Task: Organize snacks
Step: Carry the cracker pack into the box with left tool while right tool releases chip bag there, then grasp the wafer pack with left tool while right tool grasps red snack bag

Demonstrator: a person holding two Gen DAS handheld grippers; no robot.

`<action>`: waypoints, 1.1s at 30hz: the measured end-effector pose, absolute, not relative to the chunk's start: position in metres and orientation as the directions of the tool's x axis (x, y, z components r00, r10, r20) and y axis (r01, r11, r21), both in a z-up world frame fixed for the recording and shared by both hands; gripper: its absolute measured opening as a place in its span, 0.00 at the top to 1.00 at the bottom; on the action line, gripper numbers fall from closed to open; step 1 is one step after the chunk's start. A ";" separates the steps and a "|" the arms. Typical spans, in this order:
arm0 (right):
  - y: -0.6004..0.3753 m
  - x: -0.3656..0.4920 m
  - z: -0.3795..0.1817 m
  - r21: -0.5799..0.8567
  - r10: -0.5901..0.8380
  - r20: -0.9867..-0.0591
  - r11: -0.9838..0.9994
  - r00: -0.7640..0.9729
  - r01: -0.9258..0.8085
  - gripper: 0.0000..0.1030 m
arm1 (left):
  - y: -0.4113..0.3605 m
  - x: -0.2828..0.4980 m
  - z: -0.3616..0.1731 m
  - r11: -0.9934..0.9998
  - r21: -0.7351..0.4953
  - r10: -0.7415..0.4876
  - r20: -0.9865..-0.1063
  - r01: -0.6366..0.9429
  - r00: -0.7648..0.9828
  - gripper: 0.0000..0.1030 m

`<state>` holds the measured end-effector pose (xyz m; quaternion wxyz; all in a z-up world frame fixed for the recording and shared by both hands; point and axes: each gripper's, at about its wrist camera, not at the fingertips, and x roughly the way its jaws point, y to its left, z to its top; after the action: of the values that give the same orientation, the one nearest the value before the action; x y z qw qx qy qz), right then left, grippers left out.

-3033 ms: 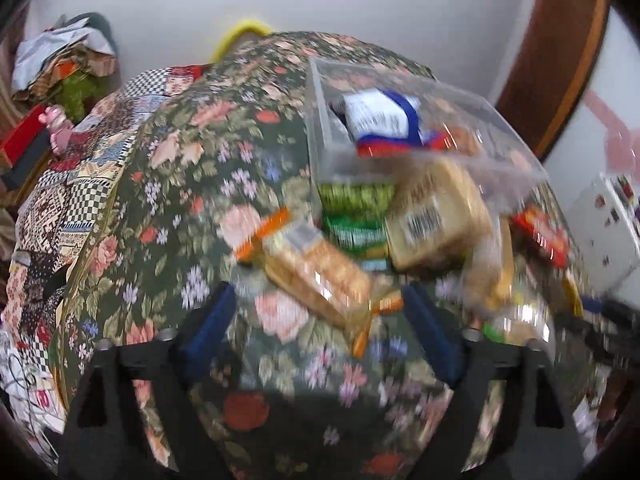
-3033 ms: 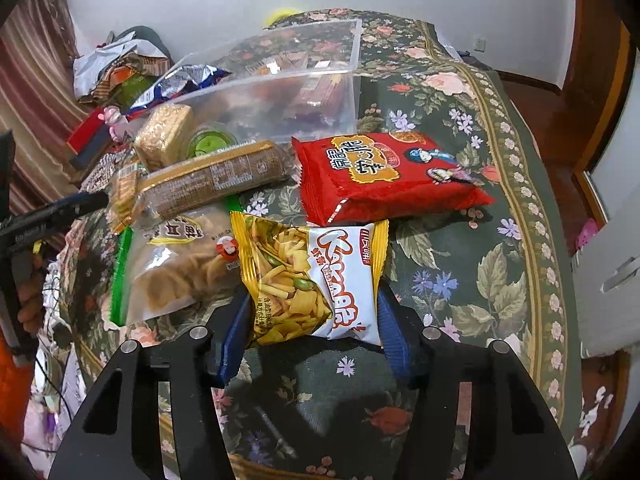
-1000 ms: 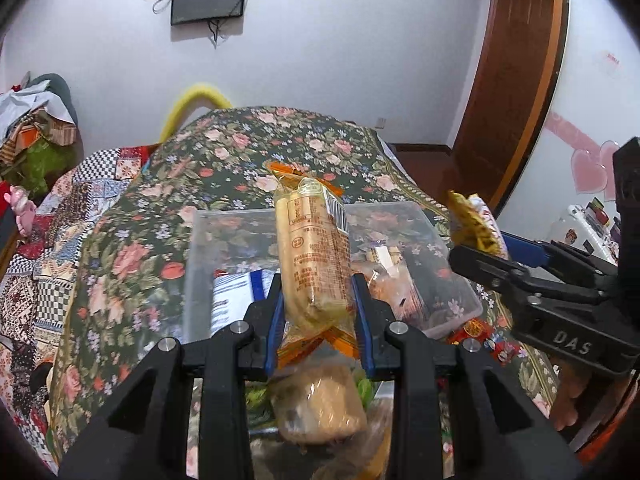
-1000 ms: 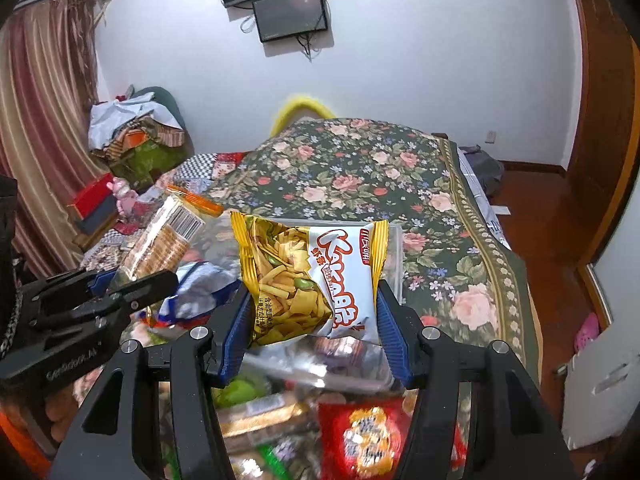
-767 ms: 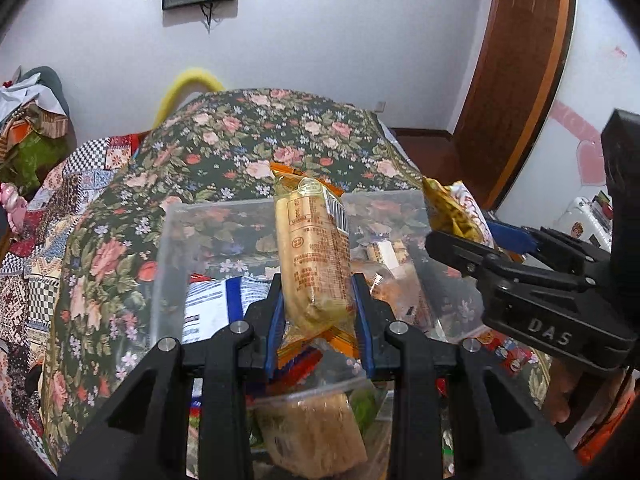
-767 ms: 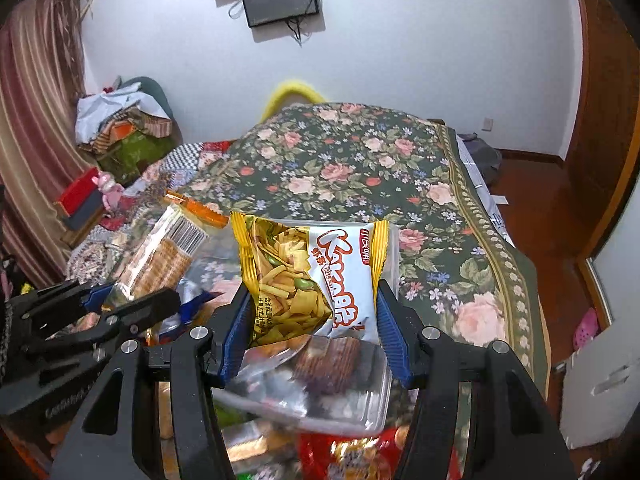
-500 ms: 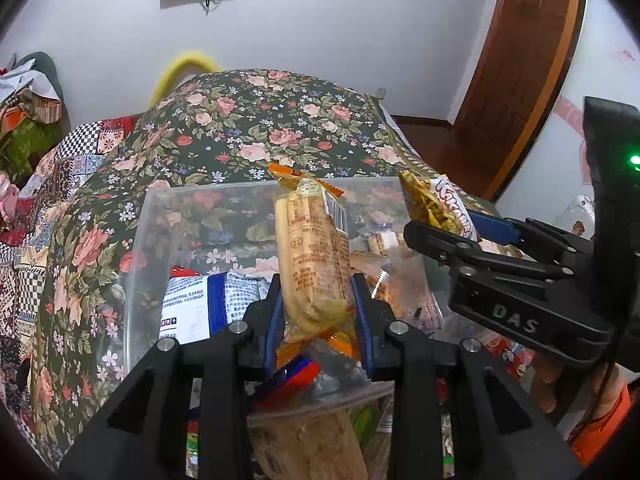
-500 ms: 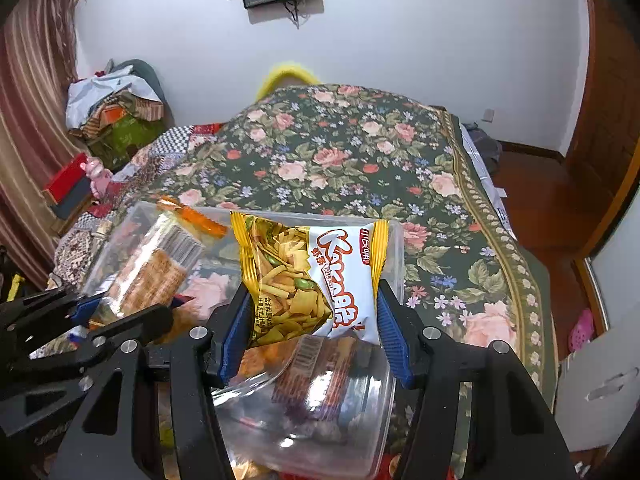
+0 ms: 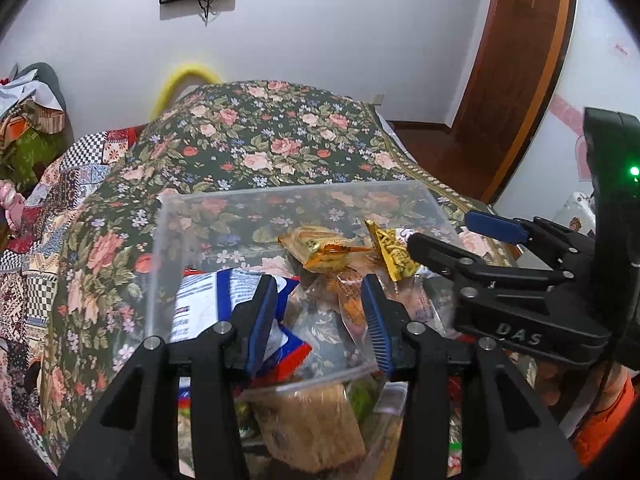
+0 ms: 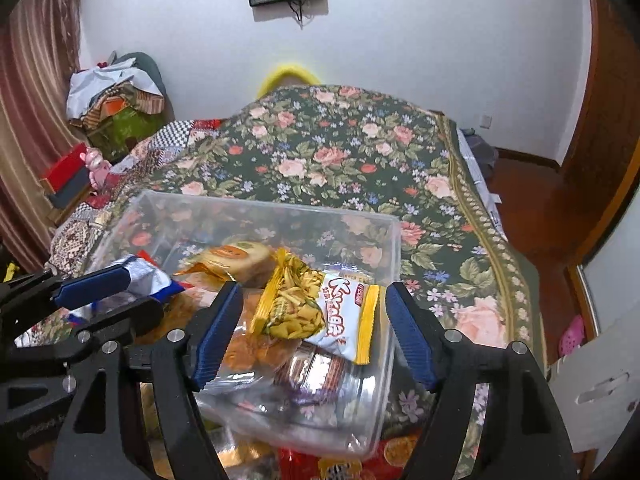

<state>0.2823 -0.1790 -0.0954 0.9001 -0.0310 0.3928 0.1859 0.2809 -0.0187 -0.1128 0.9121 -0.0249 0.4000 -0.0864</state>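
Note:
A clear plastic bin [image 9: 168, 240] [image 10: 394, 248] sits on the floral bedspread and holds several snack packs. My left gripper [image 9: 318, 314] is open and empty over the bin's near side. The orange cracker pack [image 9: 326, 246] [image 10: 236, 258] lies inside the bin beyond it. My right gripper [image 10: 314, 330] is open and empty above the bin. The yellow and white chips bag [image 10: 316, 312] [image 9: 394, 250] lies loose in the bin between its fingers. A blue and white pack [image 9: 204, 296] lies in the bin's left part.
More snack packs lie in front of the bin: a tan cracker pack [image 9: 308, 420] and a red bag [image 10: 332, 462]. The floral bedspread [image 10: 340, 152] stretches beyond the bin. Clutter [image 10: 116, 108] is piled at the left wall. A wooden door [image 9: 516, 76] stands on the right.
Both grippers have opened. The cracker pack dropped from the left one and the chips bag from the right one, and both now lie in the bin.

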 end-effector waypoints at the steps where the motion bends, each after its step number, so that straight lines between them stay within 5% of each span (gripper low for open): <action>1: -0.180 0.279 -0.092 0.090 0.312 -0.713 0.929 0.628 -0.360 0.31 | -0.018 0.276 -0.109 0.983 -0.115 -0.180 -0.720 0.140 0.670 0.57; 5: -0.190 0.258 -0.080 0.094 0.327 -0.688 0.925 0.647 -0.368 0.23 | -0.012 0.255 -0.096 0.984 -0.106 -0.174 -0.702 0.140 0.691 0.46; 21: -0.246 0.196 -0.120 0.054 0.241 -0.756 0.949 0.608 -0.310 0.15 | -0.012 0.201 -0.139 0.982 -0.114 -0.181 -0.780 0.148 0.599 0.42; 33: -0.284 0.192 -0.169 0.272 0.330 -0.803 0.944 0.496 -0.189 0.18 | -0.017 0.223 -0.173 0.991 -0.106 -0.137 -0.804 0.088 0.578 0.42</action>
<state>0.1916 -0.2839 -0.1687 0.8617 0.0739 0.4789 0.1505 0.2232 -0.0171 -0.1734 0.8879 -0.0270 0.4548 -0.0634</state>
